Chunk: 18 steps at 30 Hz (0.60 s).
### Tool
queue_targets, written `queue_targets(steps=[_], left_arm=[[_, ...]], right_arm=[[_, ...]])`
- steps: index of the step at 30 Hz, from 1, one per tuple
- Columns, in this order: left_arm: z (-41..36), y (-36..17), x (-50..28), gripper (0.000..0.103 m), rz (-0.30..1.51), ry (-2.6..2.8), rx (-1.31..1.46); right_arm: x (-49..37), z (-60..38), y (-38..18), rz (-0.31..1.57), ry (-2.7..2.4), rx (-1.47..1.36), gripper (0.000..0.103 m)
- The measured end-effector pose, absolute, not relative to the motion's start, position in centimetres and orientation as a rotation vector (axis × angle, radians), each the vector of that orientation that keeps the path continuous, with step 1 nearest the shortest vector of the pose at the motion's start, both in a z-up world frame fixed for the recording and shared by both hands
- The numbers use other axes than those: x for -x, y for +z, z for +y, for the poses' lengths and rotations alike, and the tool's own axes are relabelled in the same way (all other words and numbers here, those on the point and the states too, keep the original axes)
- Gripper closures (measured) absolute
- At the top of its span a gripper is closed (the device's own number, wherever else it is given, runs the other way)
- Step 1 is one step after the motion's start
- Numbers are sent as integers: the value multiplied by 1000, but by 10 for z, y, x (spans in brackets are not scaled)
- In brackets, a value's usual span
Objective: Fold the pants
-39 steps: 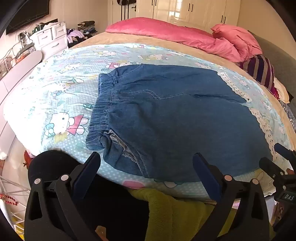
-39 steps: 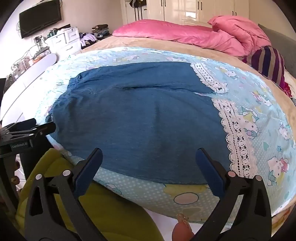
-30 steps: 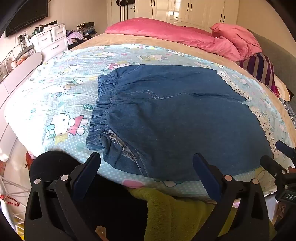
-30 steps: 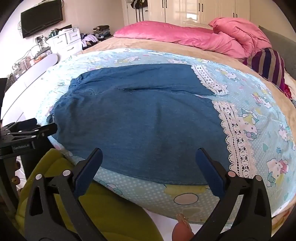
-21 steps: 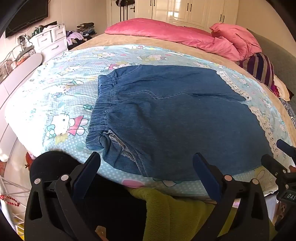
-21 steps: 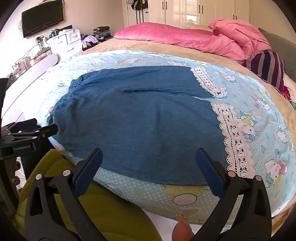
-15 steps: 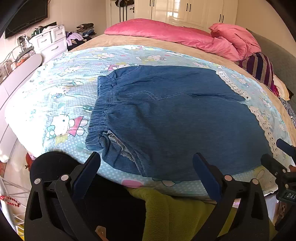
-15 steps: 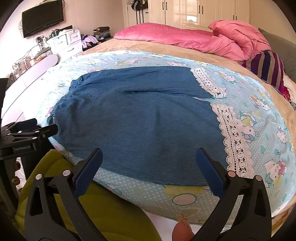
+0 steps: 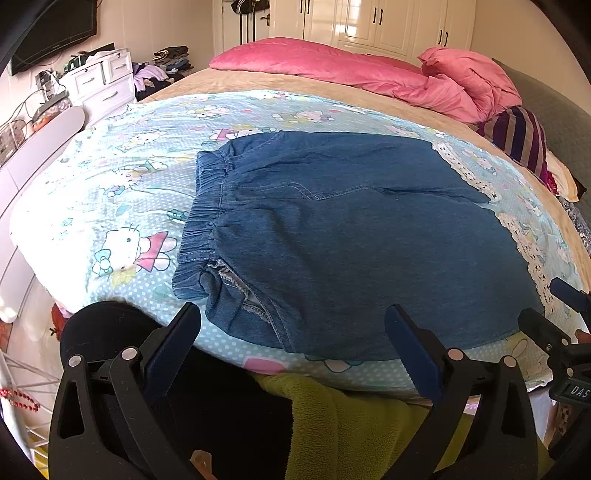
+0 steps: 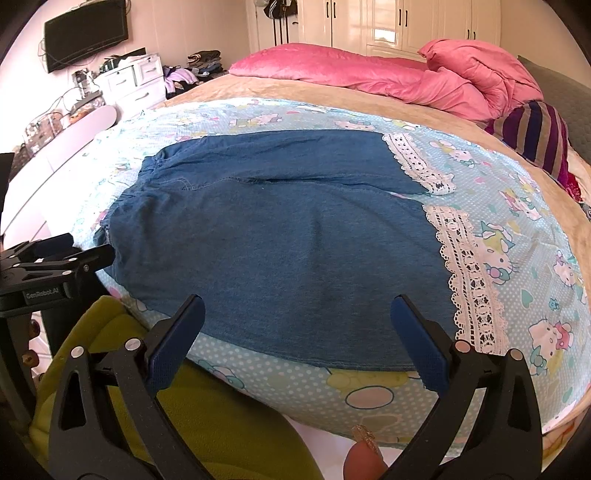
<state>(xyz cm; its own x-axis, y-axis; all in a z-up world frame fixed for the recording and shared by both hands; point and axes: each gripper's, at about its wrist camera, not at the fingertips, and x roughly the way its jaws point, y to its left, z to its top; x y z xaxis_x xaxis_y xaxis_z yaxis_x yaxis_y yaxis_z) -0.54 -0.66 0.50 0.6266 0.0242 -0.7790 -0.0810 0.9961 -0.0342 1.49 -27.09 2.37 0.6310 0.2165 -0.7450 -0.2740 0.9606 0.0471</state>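
Blue denim pants [image 9: 351, 240] [image 10: 288, 236] lie flat on a light-blue cartoon-print sheet [image 9: 122, 206], elastic waistband to the left and white lace cuffs [image 10: 465, 273] to the right. The near waist corner is turned over, showing its inside seam. My left gripper [image 9: 293, 343] hovers open just short of the pants' near edge, close to the waist end. My right gripper [image 10: 297, 339] is open too, over the near edge of the front leg beside the lace cuff. Each gripper shows at the side of the other's view. Nothing is held.
A pink duvet [image 9: 354, 74] and a striped cushion [image 9: 521, 140] lie at the far side of the bed. White drawers [image 10: 133, 81] and a wall TV [image 10: 86, 31] stand at left. A person's yellow-green garment [image 10: 207, 421] is right below the grippers at the bed's edge.
Both views have shifted slightly, with the pants sitting a little lower in frame. The pants have not moved, and both grippers remain open.
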Motion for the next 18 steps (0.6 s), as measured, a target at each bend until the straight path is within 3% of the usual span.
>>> queue_targets(steps=[18], left_arm=[[-4, 6, 5, 4, 890, 64, 68]], right_arm=[[-15, -270, 24, 843, 281, 77, 8]])
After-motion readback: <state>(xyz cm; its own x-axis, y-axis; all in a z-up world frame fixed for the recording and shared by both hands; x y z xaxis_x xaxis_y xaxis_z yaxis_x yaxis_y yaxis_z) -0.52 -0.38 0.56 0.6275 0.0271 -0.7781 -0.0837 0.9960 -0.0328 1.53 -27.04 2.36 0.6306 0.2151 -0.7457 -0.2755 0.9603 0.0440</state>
